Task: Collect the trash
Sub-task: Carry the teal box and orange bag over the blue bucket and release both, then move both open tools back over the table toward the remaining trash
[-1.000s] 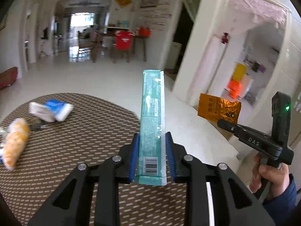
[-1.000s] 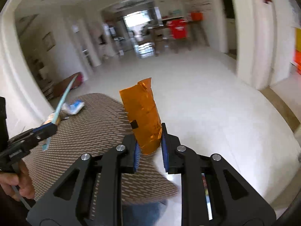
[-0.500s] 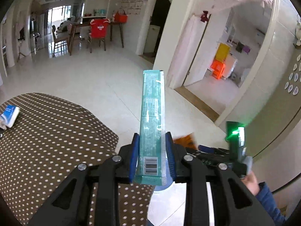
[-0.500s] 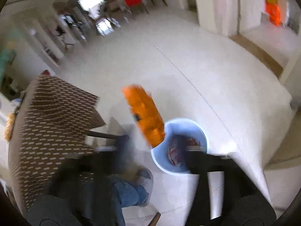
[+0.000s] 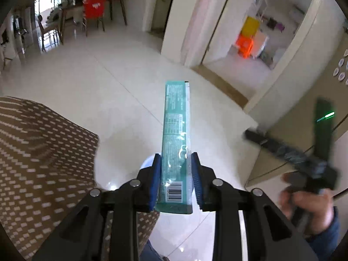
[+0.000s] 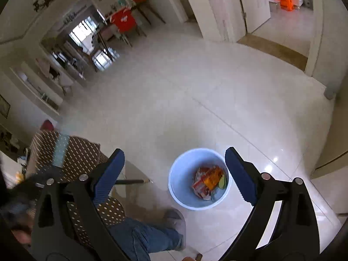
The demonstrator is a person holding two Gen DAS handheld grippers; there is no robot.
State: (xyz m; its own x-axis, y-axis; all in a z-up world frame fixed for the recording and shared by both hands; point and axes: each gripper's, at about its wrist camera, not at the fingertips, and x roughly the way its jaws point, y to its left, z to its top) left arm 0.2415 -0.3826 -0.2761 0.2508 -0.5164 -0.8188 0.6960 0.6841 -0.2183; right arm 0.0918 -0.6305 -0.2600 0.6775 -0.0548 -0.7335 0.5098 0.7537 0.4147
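Note:
My left gripper point(image 5: 175, 163) is shut on a long teal wrapper point(image 5: 176, 130) that stands upright between its blue pads, past the table's edge. My right gripper point(image 6: 174, 158) is open wide and empty, high over a light blue bin point(image 6: 180, 180) on the floor. An orange wrapper point(image 6: 212, 178) lies in the bin among other red and yellow trash. The right gripper point(image 5: 282, 148) shows blurred at the right of the left wrist view. A sliver of the bin point(image 5: 146, 163) shows behind the left gripper's fingers.
A table with a brown patterned cloth point(image 5: 39, 163) is at the left; it also shows in the right wrist view point(image 6: 82, 152). The person's jeans leg and grey slipper point(image 6: 176, 219) are beside the bin. Glossy white floor point(image 6: 195, 100) spreads around. A doorway threshold point(image 5: 219, 80) lies ahead.
My right gripper swung over the bin, opened and let go of the orange wrapper, which now lies in the bin. My left gripper carried the teal wrapper off the table toward the bin.

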